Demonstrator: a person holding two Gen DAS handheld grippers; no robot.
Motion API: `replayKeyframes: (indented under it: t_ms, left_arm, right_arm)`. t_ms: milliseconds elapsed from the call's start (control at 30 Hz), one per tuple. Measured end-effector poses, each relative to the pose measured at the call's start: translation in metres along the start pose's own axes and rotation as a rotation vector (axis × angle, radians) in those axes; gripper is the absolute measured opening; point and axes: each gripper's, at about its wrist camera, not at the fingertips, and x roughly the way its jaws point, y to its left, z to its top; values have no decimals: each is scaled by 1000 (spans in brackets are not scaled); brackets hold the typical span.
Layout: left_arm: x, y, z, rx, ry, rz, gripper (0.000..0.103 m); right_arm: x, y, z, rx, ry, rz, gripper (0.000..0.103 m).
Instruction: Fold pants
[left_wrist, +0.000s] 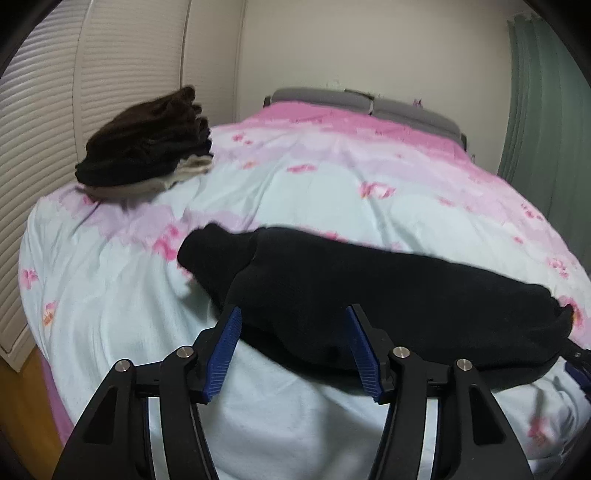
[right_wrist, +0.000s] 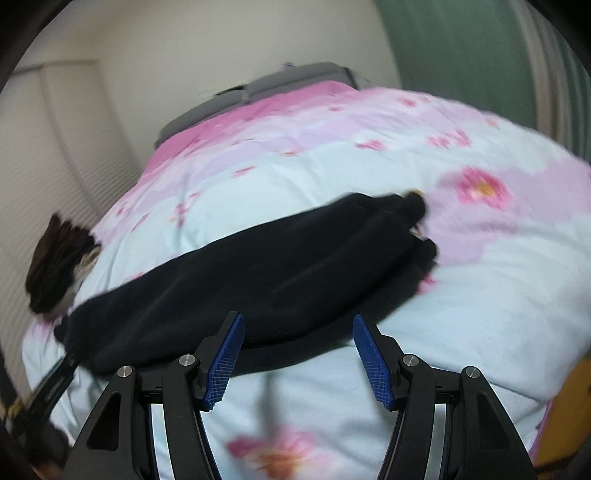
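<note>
The pants (left_wrist: 332, 295) lie in a long dark strip across the quilt (left_wrist: 295, 177), just beyond both sets of jaws, likely laid lengthwise so the ends can be brought together. The left gripper (left_wrist: 293, 350) and right gripper (right_wrist: 298, 356) both stand wide and hold nothing. The left view shows the pile (left_wrist: 147, 140) of folded clothes clearly, far left beyond its jaws; the right view shows the strip's right end.

From my right wrist view the black pants (right_wrist: 258, 269) are smeared with blur, and I can't make out the pale bits at their right end. The stack of folded clothes (right_wrist: 59, 266) near the bed's (right_wrist: 480, 314) left edge is blurred too.
</note>
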Motion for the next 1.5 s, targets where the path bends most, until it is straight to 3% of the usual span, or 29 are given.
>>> replayKeyframes:
  t_ms: [200, 333, 500, 667, 800, 1033, 1267, 1333, 1400, 1500]
  left_arm:
    - [-11, -27, 7, 80, -84, -19, 62]
    - [-1, -33, 10, 96, -75, -23, 62]
    - [9, -29, 11, 88, -43, -20, 62]
    - [7, -19, 14, 71, -54, -9, 62]
    - [8, -8, 13, 68, -56, 10, 65]
    - [36, 6, 1, 92, -13, 82, 65]
    - [56, 22, 7, 26, 37, 84, 66]
    - [55, 21, 8, 35, 35, 88, 66]
    - [46, 20, 10, 52, 14, 94, 66]
    - [28, 18, 14, 64, -19, 68, 66]
  right_arm:
    - [13, -20, 14, 108, 6, 14, 62]
    - [28, -19, 22, 130, 22, 18, 55]
    - [41, -20, 23, 135, 49, 24, 16]
    - [14, -17, 27, 113, -50, 44, 12]
    - [-17, -5, 31, 60, -127, 39, 11]
    - [18, -26, 0, 95, 27, -12, 12]
    - [24, -22, -5, 33, 30, -48, 17]
    - [21, -23, -5, 32, 27, -60, 27]
    - [15, -26, -4, 40, 15, -79, 48]
    - [3, -26, -3, 38, -9, -87, 58]
